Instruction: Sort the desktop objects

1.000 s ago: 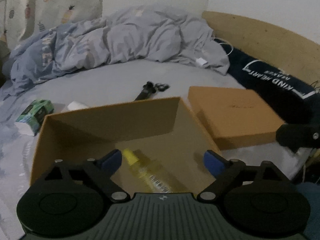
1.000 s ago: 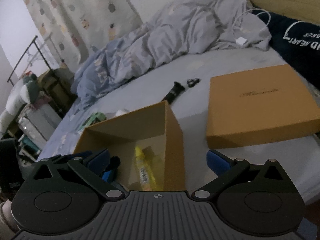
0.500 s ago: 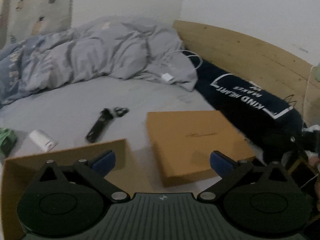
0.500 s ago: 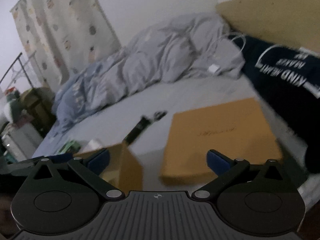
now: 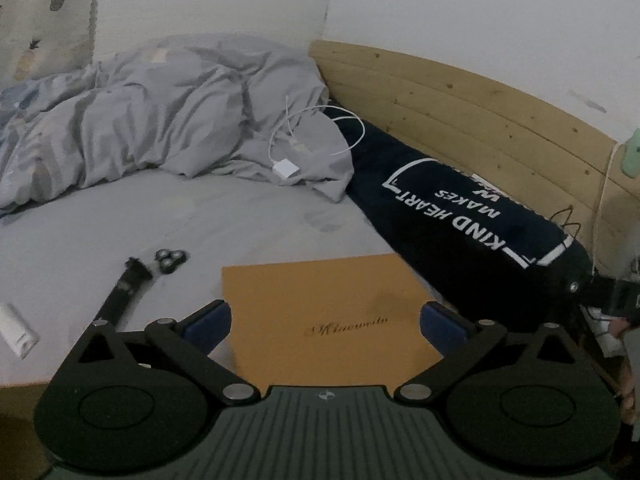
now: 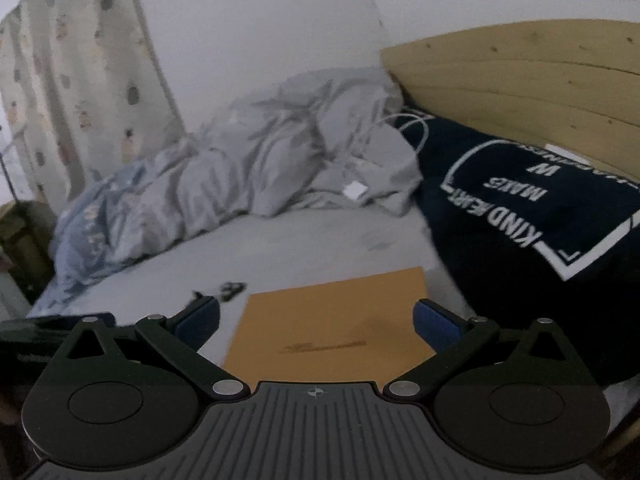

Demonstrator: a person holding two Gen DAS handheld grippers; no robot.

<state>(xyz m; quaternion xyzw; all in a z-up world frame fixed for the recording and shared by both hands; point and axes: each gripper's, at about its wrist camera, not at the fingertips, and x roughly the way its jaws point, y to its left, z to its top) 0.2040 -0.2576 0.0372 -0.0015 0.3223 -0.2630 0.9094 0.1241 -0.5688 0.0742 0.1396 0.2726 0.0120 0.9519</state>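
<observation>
Both claws — left gripper, right gripper — spread wide, empty; one flat orange cardboard lid at 12 o'clock, one black razor handle at 10.

The near edge of the flat orange box lid is hidden behind the left gripper body at 6 o'clock; its gold lettering is too faint to read. The lower end of the black shaver handle is hidden behind the left finger linkage. The white object at 9 o'clock is cut off by the picture's edge. In the right wrist view everything is motion-blurred: the small dark parts cannot be told apart, and the pillow is cut off at 3 o'clock.
</observation>
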